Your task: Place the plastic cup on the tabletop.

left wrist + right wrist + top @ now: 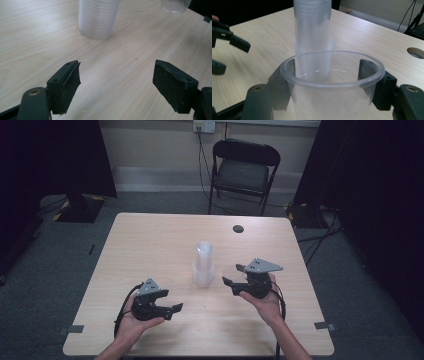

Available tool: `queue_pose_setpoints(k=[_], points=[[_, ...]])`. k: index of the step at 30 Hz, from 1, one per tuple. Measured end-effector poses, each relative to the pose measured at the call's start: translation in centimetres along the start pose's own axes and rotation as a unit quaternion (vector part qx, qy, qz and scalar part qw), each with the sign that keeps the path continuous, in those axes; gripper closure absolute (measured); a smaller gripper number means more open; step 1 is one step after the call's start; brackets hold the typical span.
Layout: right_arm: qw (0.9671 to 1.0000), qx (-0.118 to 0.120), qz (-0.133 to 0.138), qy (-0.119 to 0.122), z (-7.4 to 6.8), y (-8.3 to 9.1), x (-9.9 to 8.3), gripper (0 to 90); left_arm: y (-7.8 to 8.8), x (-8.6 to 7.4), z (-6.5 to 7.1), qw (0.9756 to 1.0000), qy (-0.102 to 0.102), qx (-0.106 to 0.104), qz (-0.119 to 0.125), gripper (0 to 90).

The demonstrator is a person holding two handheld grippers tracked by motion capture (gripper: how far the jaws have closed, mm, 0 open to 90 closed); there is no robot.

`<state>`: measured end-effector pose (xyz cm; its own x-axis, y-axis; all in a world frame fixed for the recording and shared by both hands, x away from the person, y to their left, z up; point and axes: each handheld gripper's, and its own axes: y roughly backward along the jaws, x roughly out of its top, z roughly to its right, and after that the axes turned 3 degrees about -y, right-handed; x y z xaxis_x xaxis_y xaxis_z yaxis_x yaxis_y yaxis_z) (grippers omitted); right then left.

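Item: clear cup (pixel 332 82), being pinched by the right gripper (pixel 332 85), just right of the cup stack (pixel 203 265) on the worktop (pixel 150 245). Left gripper (pixel 116 82): fingers spread, holding nothing. Step judged: separating one cup; next, setting it down beside the stack.

Top of cup stack (pixel 98 18) cut off by upper edge in left gripper view; likewise in right gripper view. Held clear cup (pixel 332 82) cropped at bottom edge, base unseen. In high view, same cup too faint to make out.
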<state>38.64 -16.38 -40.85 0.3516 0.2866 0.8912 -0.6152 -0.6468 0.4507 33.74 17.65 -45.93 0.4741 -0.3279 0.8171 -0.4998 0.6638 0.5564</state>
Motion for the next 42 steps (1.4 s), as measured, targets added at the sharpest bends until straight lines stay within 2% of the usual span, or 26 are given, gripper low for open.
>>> queue_pose_setpoints(k=[1,4,10,13,14,19,24,30,42], points=[[1.0000,-0.001,0.002,-0.003,0.1,0.0,0.1,30.3,-0.2,0.0,0.0,1.0000,-0.007,0.003,-0.006,20.6],[0.9999,-0.003,0.007,-0.011,0.6,-0.3,0.3,30.3,-0.4,-0.1,0.0,0.9998,-0.006,0.003,-0.018,18.1],[0.9990,-0.018,0.015,-0.038,1.8,-1.2,0.3,30.2,-0.4,-0.2,-0.2,0.9999,-0.001,-0.004,-0.010,17.8],[0.9987,-0.024,0.012,-0.042,2.0,-1.3,0.2,30.2,-0.2,-0.4,-0.5,0.9999,0.004,-0.001,-0.010,17.5],[0.9981,-0.031,0.016,-0.050,2.3,-1.4,0.2,30.1,0.0,-0.4,-0.7,0.9999,0.011,0.005,-0.011,17.5],[0.9972,-0.043,0.017,-0.059,2.9,-1.8,0.1,30.0,0.3,-0.5,-1.0,0.9998,0.016,0.011,-0.005,17.5],[0.9957,-0.056,0.012,-0.073,4.0,-3.0,-0.1,29.7,-0.1,-0.6,-1.0,0.9997,0.009,0.016,-0.019,18.1],[0.9939,-0.060,0.008,-0.092,5.0,-4.2,0.0,29.0,-0.4,-0.6,-0.8,0.9994,0.002,0.014,-0.032,18.2],[0.9921,-0.065,-0.003,-0.108,6.3,-6.3,0.0,27.1,-0.5,-0.7,-0.7,0.9994,-0.001,0.016,-0.032,20.1]])
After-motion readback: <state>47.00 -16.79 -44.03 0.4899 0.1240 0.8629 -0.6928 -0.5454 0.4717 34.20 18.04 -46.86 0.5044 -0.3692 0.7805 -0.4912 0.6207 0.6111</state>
